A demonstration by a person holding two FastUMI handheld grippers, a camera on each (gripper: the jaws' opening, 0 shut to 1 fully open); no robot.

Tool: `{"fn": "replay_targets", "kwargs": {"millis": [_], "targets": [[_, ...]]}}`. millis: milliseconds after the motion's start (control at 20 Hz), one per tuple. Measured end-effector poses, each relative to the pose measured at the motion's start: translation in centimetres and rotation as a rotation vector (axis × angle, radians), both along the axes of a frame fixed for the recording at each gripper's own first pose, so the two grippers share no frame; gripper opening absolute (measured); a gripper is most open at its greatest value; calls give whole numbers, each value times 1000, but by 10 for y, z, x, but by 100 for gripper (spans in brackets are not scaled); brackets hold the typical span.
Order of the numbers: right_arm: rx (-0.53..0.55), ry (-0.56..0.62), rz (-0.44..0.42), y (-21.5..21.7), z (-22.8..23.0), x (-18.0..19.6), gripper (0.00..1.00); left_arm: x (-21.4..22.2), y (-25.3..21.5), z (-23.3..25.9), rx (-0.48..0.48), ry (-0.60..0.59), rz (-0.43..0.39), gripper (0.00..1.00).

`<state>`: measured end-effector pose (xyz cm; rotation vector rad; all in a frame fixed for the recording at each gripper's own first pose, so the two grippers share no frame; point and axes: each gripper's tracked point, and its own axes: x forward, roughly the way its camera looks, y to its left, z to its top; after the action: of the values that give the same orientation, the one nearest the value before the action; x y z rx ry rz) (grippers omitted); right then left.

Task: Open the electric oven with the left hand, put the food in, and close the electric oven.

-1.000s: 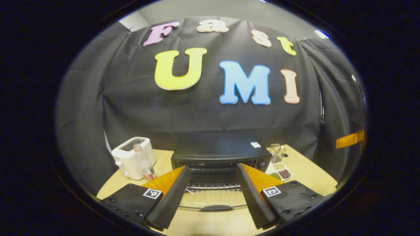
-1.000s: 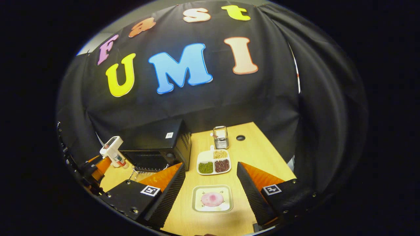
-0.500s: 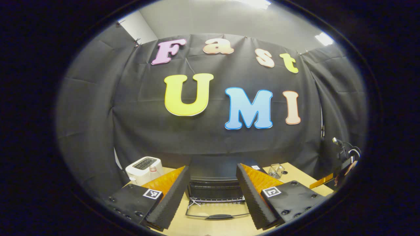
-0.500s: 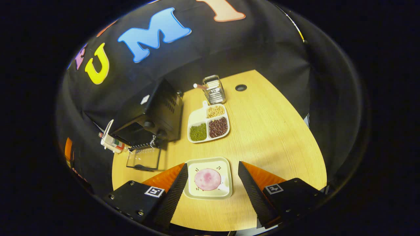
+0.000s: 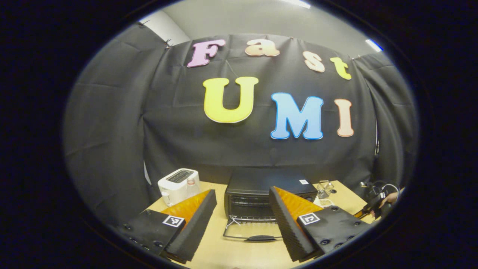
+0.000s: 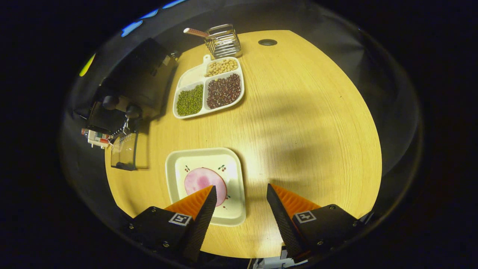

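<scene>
The black electric oven (image 5: 261, 186) stands at the back of the wooden table with its glass door (image 5: 251, 232) folded down flat in front of it. My left gripper (image 5: 242, 200) is open, held back from the door, with nothing between its fingers. In the right gripper view the oven (image 6: 138, 80) sits at the upper left with its door (image 6: 124, 150) lying open. A pink round slice of food (image 6: 201, 179) rests on a square white plate (image 6: 233, 175). My right gripper (image 6: 239, 192) hangs open above the plate's right edge, its left finger (image 6: 201, 201) over the slice.
A white toaster (image 5: 178, 184) with a bottle stands left of the oven. A divided tray of beans (image 6: 209, 89) and a wire utensil rack (image 6: 223, 39) sit right of the oven. A hand holding the other gripper (image 5: 377, 203) is at the far right. The table's round edge (image 6: 373, 149) curves close by.
The left gripper has drawn back from the open oven door and shifted left. The right gripper has tipped downward and moved in over the plate, which now lies beneath its left finger.
</scene>
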<state>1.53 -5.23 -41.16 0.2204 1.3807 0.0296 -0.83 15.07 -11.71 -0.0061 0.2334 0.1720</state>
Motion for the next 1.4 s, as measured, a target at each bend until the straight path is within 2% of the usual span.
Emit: {"fn": "replay_targets", "kwargs": {"millis": [100, 200, 300, 450, 500, 550, 600, 650, 700, 800, 850, 1000, 1400], "targets": [[-15, 34, -8, 1, -7, 1, 56, -7, 9, -5, -11, 8, 22, 92], [-37, 70, 5, -2, -14, -3, 57, -13, 16, -9, -21, 19, 39, 92], [-63, 65, 28, 0, -18, 0, 57, -17, 22, -11, -25, 22, 53, 96], [-143, 77, 95, 0, -19, -4, 58, -19, 27, -16, -39, 32, 62, 100], [-110, 57, 96, 9, -37, -6, 57, -19, 28, -20, -44, 35, 65, 100], [-115, 58, 63, 12, -17, 2, 39, -20, 28, -20, -51, 37, 69, 100], [-121, 54, 62, 13, -17, 3, 22, -19, 27, -23, -60, 41, 69, 100], [-106, 48, 60, 11, -11, 4, 28, -18, 25, -24, -71, 41, 68, 100], [-96, 41, 56, 10, -20, 1, 14, -16, 23, -26, -80, 40, 64, 100], [-69, -17, 43, 8, -25, 8, 1, -15, 19, -31, -83, 48, 54, 100], [-67, -35, 49, 8, -24, -2, 1, -16, 19, -30, -79, 47, 53, 99], [-5, -32, -30, 12, -19, -11, 1, -15, 19, -27, -76, 43, 42, 100], [321, -52, -296, 23, -6, -27, 0, -11, 19, -21, -84, 40, 23, 100]]}}
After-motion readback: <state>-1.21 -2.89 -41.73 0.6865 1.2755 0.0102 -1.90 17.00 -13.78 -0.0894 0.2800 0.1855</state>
